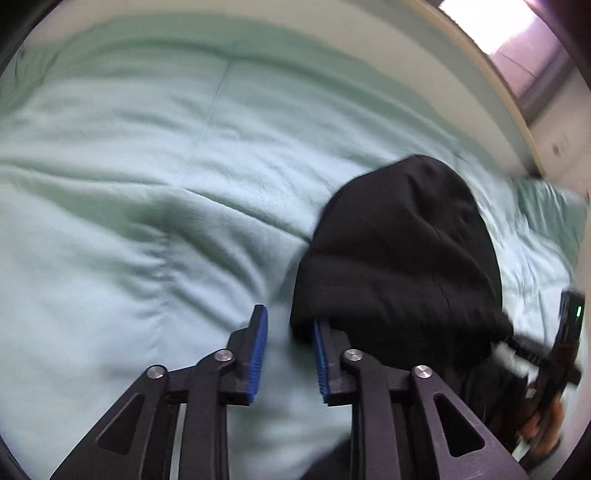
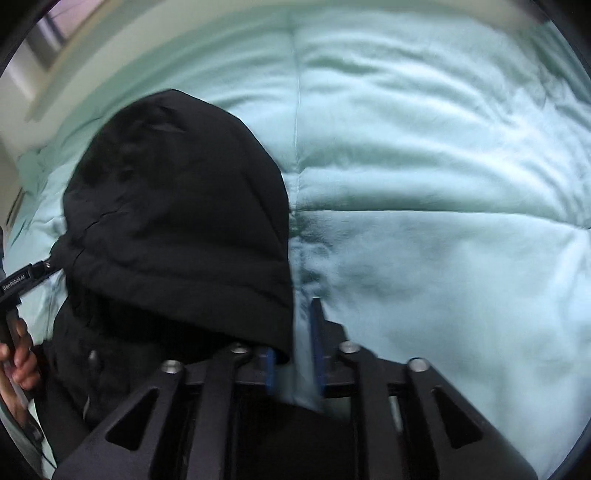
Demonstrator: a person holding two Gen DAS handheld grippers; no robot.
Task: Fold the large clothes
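A black hooded jacket [image 1: 402, 258] lies on a pale green quilt [image 1: 147, 166], hood pointing away from me. My left gripper [image 1: 289, 317] hangs just left of the jacket's near edge, and only quilt shows between its blue pads. The black cloth drapes over the tip of its right finger [image 1: 321, 354]. In the right wrist view the jacket [image 2: 177, 206] fills the left side. My right gripper [image 2: 295, 325] stands at the jacket's right edge, jaws apart with quilt in the gap. The cloth hides most of its left finger.
The quilt [image 2: 443, 184] spreads wide on both outer sides. A cream bed frame [image 1: 480, 81] curves along the far edge, with a bright window [image 1: 491, 22] behind it. A hand [image 1: 543, 424] holds the other gripper's handle; the opposite hand [image 2: 22, 362] shows in the right view.
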